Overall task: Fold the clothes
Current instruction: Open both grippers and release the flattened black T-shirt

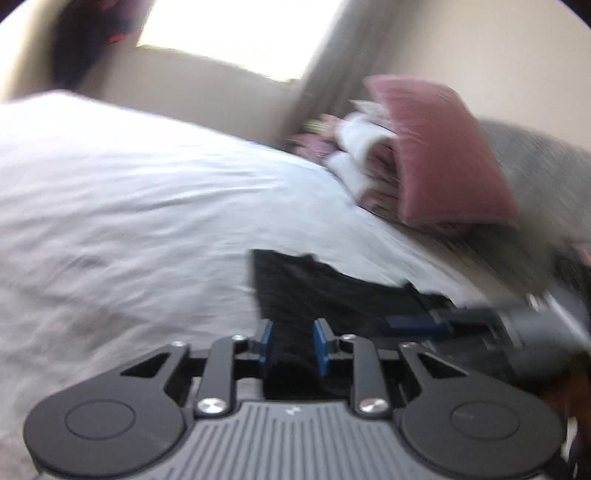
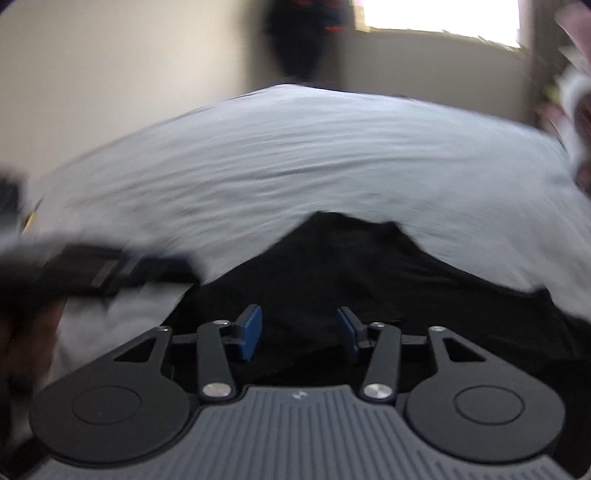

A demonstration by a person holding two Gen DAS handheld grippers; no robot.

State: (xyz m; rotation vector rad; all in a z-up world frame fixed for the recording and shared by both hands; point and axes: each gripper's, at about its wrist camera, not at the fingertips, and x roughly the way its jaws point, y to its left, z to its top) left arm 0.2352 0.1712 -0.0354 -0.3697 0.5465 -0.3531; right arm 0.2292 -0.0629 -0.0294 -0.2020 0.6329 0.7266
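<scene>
A black garment [image 1: 314, 291] lies on a bed with a white sheet [image 1: 129, 206]. In the left wrist view my left gripper [image 1: 293, 345] has its blue pads partly apart, with black cloth between them; whether they pinch it I cannot tell. In the right wrist view the garment [image 2: 369, 273] spreads under my right gripper [image 2: 301, 332], which is open with the cloth between its pads. The right gripper also shows at the right of the left wrist view [image 1: 424, 321]. Both views are motion-blurred.
A pink cushion [image 1: 439, 151] and a stack of folded pink and white cloth [image 1: 365, 166] sit at the bed's far right. A grey blanket [image 1: 535, 173] lies beyond. A bright window [image 2: 439, 18] and a dark hanging item [image 2: 306, 40] stand behind the bed.
</scene>
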